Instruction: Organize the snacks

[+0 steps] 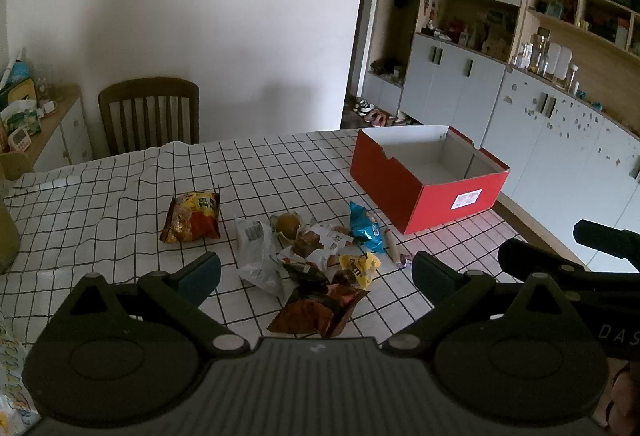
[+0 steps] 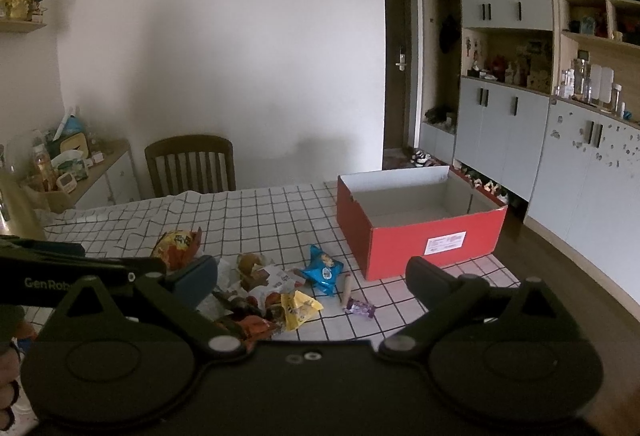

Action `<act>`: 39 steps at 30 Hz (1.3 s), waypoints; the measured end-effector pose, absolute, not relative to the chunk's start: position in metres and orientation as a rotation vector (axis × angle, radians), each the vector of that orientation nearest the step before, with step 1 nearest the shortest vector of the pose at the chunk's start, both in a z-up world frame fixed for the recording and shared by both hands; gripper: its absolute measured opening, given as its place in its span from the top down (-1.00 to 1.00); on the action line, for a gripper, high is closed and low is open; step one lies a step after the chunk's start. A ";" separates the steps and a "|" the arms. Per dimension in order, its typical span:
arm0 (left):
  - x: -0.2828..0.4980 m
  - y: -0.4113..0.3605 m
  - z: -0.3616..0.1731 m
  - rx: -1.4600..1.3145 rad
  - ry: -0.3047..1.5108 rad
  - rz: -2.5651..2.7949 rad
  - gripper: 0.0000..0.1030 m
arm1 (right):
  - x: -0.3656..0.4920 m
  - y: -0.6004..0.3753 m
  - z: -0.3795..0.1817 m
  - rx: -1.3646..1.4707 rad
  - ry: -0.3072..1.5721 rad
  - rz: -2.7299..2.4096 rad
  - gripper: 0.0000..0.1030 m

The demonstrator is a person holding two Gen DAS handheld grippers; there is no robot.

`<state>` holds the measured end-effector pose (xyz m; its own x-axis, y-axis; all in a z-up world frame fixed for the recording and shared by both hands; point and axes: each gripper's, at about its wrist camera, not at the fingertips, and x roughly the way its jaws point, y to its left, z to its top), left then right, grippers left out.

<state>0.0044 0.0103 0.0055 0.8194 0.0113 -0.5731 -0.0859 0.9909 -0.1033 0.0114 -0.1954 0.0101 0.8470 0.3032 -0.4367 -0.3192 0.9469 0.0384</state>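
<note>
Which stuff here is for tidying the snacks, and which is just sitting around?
For the job:
- open red cardboard box
- orange crinkly snack bag
- blue foil snack packet
- yellow candy packet

Just around:
- brown wooden slatted chair
- grey cupboard doors

both grippers held level, jaws spread wide

the left gripper [image 1: 316, 274] and the right gripper [image 2: 312, 276] hover side by side, each empty with fingers far apart; the right one's body shows at the left view's right edge.
</note>
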 end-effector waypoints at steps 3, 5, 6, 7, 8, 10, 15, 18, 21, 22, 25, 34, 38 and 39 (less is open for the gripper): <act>0.005 0.010 0.006 -0.127 0.608 0.051 -0.99 | 0.012 -0.195 0.010 -0.039 0.455 0.331 -0.95; 0.004 0.010 0.006 -0.128 0.607 0.052 -0.99 | 0.013 -0.195 0.009 -0.039 0.455 0.335 -0.96; 0.004 0.010 0.006 -0.128 0.608 0.053 -0.99 | 0.014 -0.195 0.009 -0.040 0.455 0.336 -0.96; 0.005 0.010 0.006 -0.128 0.609 0.053 -0.99 | 0.014 -0.195 0.009 -0.040 0.454 0.338 -0.96; 0.005 0.010 0.006 -0.129 0.610 0.053 -0.99 | 0.015 -0.194 0.009 -0.041 0.455 0.339 -0.96; 0.008 0.011 0.005 -0.131 0.621 0.057 -0.99 | 0.017 -0.194 0.009 -0.042 0.456 0.344 -0.95; 0.022 0.023 -0.008 -0.168 0.670 0.104 -0.99 | 0.027 -0.196 0.003 -0.041 0.471 0.351 -0.95; 0.034 0.029 -0.023 -0.192 0.700 0.121 -0.99 | 0.043 -0.198 -0.009 -0.056 0.501 0.362 -0.95; 0.045 0.031 -0.040 -0.203 0.731 0.144 -0.99 | 0.063 -0.201 -0.028 -0.080 0.546 0.386 -0.81; 0.049 0.031 -0.045 -0.210 0.738 0.145 -0.99 | 0.071 -0.202 -0.035 -0.091 0.569 0.396 -0.78; 0.059 0.023 -0.065 -0.158 0.752 0.129 -0.97 | 0.093 -0.205 -0.055 -0.123 0.616 0.425 -0.73; 0.088 0.004 -0.117 -0.123 0.848 0.082 -0.97 | 0.155 -0.203 -0.097 -0.152 0.746 0.504 -0.54; 0.105 0.008 -0.129 -0.180 0.907 0.071 -0.97 | 0.176 -0.196 -0.107 -0.137 0.796 0.539 -0.49; 0.109 0.007 -0.131 -0.175 0.906 0.073 -0.97 | 0.179 -0.194 -0.108 -0.134 0.803 0.550 -0.48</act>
